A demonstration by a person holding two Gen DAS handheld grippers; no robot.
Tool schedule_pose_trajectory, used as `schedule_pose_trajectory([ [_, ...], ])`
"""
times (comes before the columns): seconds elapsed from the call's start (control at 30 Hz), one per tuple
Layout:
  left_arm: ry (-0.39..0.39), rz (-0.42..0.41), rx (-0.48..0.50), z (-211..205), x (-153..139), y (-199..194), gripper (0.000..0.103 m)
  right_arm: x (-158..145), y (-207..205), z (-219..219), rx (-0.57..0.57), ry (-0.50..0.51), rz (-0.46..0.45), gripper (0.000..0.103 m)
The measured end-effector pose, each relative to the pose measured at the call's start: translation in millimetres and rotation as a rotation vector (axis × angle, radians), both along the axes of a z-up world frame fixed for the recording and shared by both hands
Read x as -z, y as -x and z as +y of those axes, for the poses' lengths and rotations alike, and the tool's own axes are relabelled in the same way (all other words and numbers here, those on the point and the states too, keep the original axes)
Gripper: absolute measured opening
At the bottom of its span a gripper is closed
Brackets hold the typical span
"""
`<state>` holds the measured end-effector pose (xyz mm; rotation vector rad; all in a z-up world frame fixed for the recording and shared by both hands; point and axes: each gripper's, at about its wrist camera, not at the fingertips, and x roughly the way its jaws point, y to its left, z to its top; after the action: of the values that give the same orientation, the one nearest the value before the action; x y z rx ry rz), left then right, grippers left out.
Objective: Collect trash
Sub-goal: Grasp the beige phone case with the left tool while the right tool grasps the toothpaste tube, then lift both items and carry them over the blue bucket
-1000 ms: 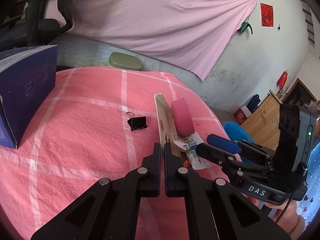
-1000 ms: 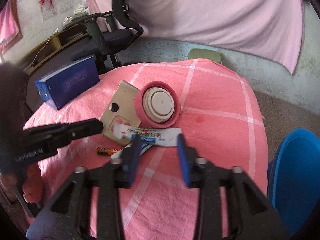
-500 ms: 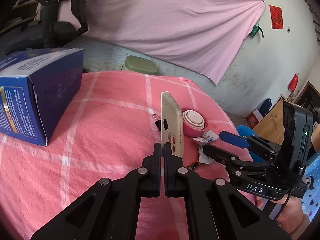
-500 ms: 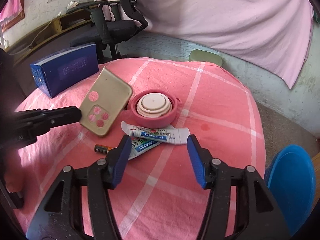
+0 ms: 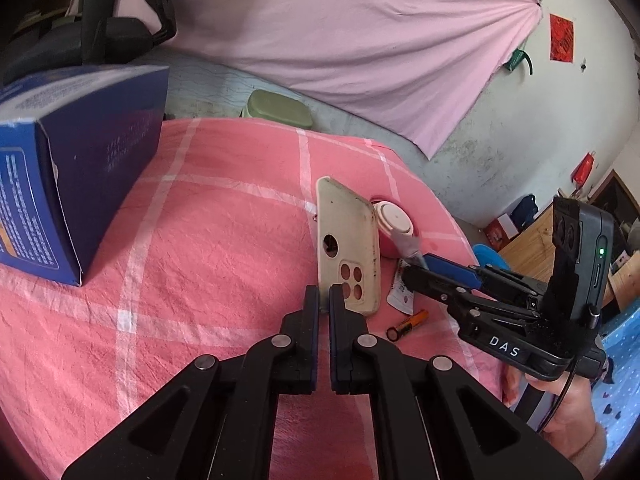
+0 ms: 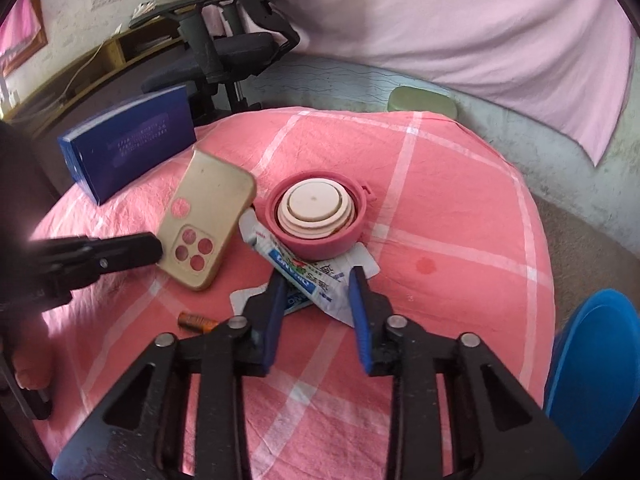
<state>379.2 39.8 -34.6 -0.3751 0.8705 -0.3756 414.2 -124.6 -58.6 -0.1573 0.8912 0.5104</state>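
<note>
Moved: phone case (image 5: 347, 249), rigid beige plastic, now lifted upright off tablecloth (image 5: 208, 264).
Left gripper (image 5: 324, 295): clamped on case edge.
Right gripper (image 6: 317, 280): closing around crinkled toothpaste tube (image 6: 316, 276).

The tablecloth (image 6: 460, 208) is pink with white checks, the box (image 6: 128, 144) dark blue, the phone case (image 6: 208, 216) beige, the battery (image 6: 198, 321) orange.

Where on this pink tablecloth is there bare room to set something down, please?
Free: the near cloth below the toothpaste tube, and the far stretch beyond the pink cup. Crowded: the middle, around cup, tube, battery and phone case.
</note>
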Motion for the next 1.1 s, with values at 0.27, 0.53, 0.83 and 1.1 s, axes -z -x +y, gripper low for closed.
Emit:
schedule_pose_trajectory([
  [0.27, 0.05, 0.028, 0.031, 1.5, 1.5, -6.3, 0.015, -5.1, 5.9, -9.5, 0.029, -0.051, -0.012, 0.028],
  [0.53, 0.088, 0.032, 0.034, -4.4, -0.8, -18.0, 0.023, -10.9, 20.4, -7.2, 0.026, -0.051, -0.057, 0.028],
  [0.83, 0.005, -0.036, 0.022, -21.2, -7.1, -5.3, 0.003, -21.5, 31.9, -17.3, 0.059, -0.081, -0.135, 0.028],
  [1.1, -0.135, -0.236, 0.041, -57.7, -30.8, 28.9, 0.0, -25.8, 38.2, -24.6, 0.087, -0.111, -0.167, 0.027],
])
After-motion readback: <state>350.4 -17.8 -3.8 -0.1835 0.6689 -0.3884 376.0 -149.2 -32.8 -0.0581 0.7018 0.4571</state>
